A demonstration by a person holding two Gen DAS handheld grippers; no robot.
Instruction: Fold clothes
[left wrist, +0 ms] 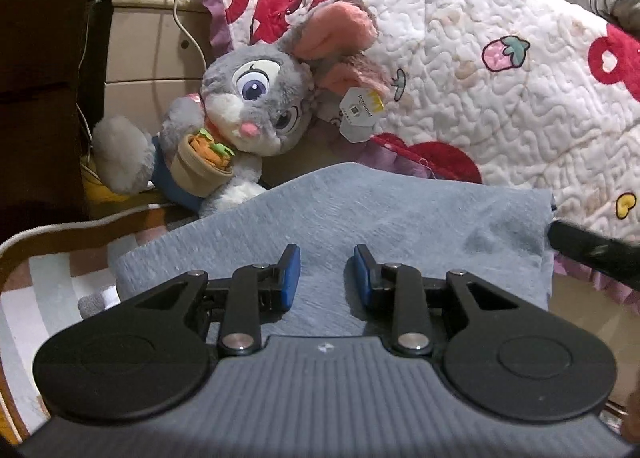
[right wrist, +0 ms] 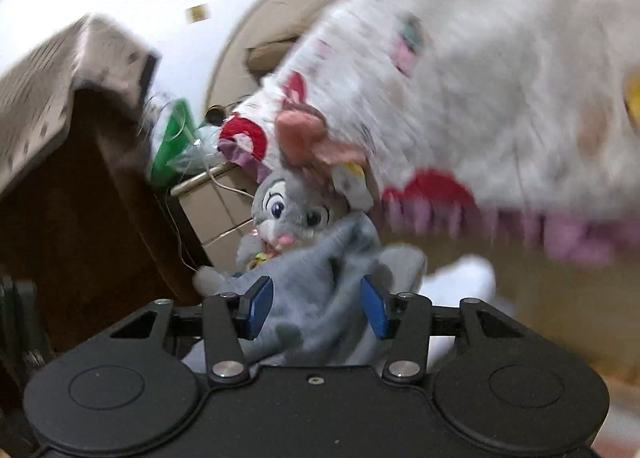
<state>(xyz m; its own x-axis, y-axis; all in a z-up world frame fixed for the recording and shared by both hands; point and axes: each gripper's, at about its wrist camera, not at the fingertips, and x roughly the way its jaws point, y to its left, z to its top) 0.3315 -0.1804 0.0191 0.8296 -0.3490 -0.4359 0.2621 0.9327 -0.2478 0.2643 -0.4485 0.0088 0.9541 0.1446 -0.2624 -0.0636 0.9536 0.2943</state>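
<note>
Here, one grey cloth [left wrist: 360, 218], one plush rabbit [left wrist: 248, 106], two tools [left wrist: 326, 272] [right wrist: 316, 308] both agape, gripping nothing.

The cloth [left wrist: 332, 218] lies before the plush rabbit [left wrist: 240, 110], the quilt [left wrist: 480, 78] behind both.

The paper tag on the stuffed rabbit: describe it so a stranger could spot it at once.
Find the white quilt with red shapes. The grey stuffed rabbit leans against it. The paper tag hangs below its pink ear: a flat white card with a small square code and a yellow corner.
</note>
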